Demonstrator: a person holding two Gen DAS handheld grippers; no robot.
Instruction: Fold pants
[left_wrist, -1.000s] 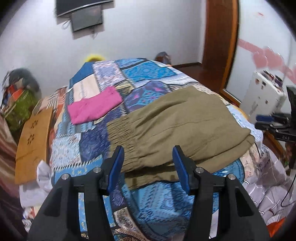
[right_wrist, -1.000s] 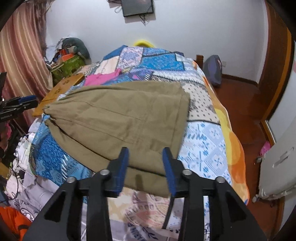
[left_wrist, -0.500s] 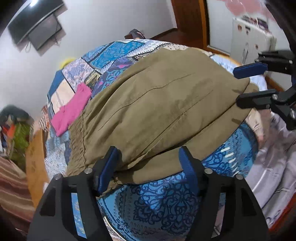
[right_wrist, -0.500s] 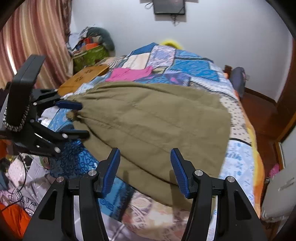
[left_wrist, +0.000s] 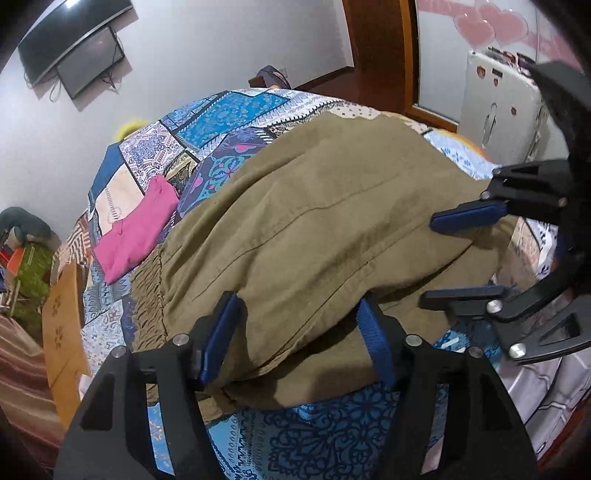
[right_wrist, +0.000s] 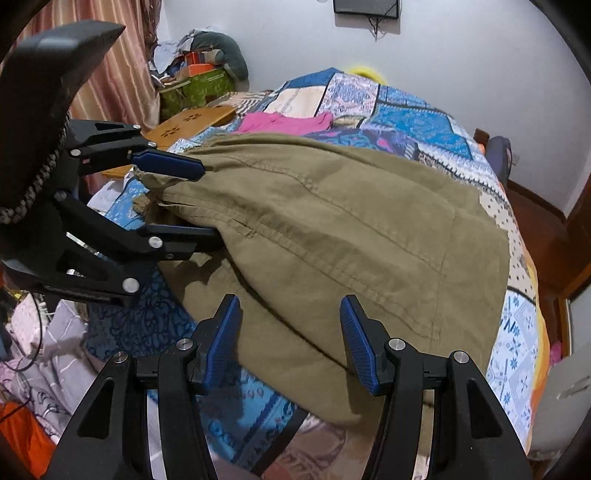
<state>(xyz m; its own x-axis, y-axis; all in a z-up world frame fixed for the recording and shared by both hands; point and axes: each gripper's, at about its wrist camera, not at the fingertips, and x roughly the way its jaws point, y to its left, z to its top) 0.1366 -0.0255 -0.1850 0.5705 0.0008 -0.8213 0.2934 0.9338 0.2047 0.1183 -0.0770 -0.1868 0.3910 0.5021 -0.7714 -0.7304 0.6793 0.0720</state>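
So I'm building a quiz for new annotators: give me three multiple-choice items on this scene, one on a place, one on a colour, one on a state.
1. Where does the pink garment lie?
A. on the floor
B. on the quilt beyond the pants
C. in a gripper

2. What colour are the pants?
A. olive brown
B. black
C. white

3. How do both grippers' jaws stand?
A. shut on the pants
B. open
C. shut on nothing

Answers:
1 B, the pink garment rests on the quilt, past the waistband.
2 A, the pants are olive brown in both views.
3 B, the left gripper and right gripper each show a wide gap, with pants fabric between their jaws.
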